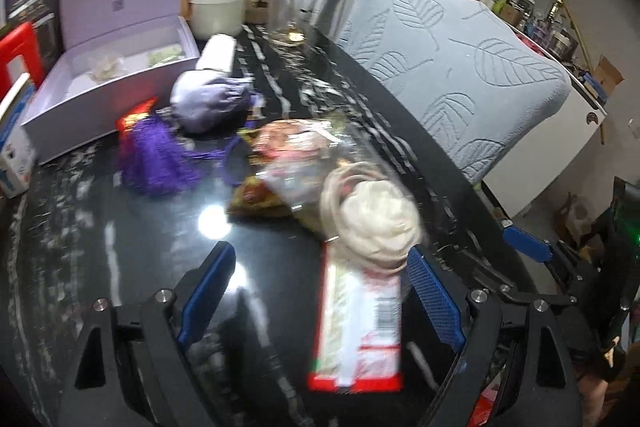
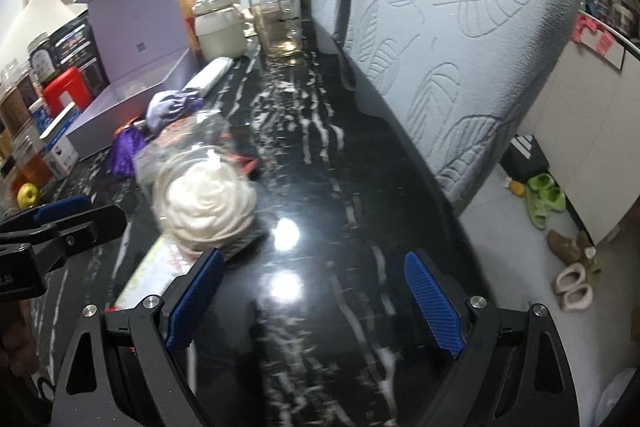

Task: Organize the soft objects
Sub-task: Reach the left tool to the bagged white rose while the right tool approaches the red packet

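Observation:
A cream soft bundle (image 1: 378,223) wrapped in a clear bag lies on the black marble table (image 1: 120,247), just ahead of my open left gripper (image 1: 320,263). It rests on a red and white flat packet (image 1: 360,327) that lies between the left fingers. Further back are a purple tassel (image 1: 156,163), a lilac satin pouch (image 1: 208,99) and an open lilac box (image 1: 112,67). My right gripper (image 2: 316,267) is open and empty over bare table, with the cream bundle (image 2: 208,203) to its front left.
Two grey leaf-patterned chair backs (image 1: 460,75) line the table's right edge. A white jar (image 1: 218,7) and a glass jug (image 1: 286,15) stand at the far end. Boxes and jars (image 2: 40,107) crowd the left side. Slippers (image 2: 572,283) lie on the floor at right.

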`<move>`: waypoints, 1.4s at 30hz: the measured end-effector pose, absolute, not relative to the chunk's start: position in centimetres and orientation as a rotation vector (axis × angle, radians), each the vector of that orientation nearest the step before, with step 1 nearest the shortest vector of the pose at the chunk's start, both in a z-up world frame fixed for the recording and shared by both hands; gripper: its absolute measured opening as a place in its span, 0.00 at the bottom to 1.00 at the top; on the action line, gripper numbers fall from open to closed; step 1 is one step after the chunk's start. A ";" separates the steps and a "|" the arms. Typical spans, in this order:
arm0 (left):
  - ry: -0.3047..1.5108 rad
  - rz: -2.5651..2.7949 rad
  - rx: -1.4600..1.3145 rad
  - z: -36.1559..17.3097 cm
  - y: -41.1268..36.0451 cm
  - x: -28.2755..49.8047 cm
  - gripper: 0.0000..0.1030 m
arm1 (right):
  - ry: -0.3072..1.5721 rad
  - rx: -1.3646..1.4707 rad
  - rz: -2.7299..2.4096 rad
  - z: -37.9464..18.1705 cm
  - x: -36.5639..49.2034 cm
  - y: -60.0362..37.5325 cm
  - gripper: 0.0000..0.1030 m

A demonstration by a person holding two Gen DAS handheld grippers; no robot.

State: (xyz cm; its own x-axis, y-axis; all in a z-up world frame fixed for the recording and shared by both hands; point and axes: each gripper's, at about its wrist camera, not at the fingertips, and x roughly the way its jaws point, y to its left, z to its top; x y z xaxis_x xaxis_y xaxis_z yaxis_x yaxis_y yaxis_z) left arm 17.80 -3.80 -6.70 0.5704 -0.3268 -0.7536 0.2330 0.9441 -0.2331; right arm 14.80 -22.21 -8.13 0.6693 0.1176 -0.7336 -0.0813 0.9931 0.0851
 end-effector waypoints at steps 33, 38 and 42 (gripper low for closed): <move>0.911 -0.394 -0.046 -6.3 -7.4 20.0 0.20 | 0.894 0.145 0.058 -8.8 16.7 -26.8 0.90; 0.903 -0.375 -0.064 -5.5 -5.3 18.7 0.20 | 0.883 0.139 0.088 -8.5 16.2 -25.5 0.90; 0.899 -0.344 -0.089 -5.2 -3.2 17.6 0.20 | 0.885 0.136 0.124 -8.5 16.0 -24.0 0.90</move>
State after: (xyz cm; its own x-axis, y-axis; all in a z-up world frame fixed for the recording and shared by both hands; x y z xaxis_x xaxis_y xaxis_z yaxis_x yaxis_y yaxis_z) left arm 17.59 -3.17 -5.18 0.5717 -0.3296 -0.7514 0.2554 0.9418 -0.2187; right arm 15.97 -24.00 -8.48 0.6271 0.1644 -0.7614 -0.0520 0.9841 0.1696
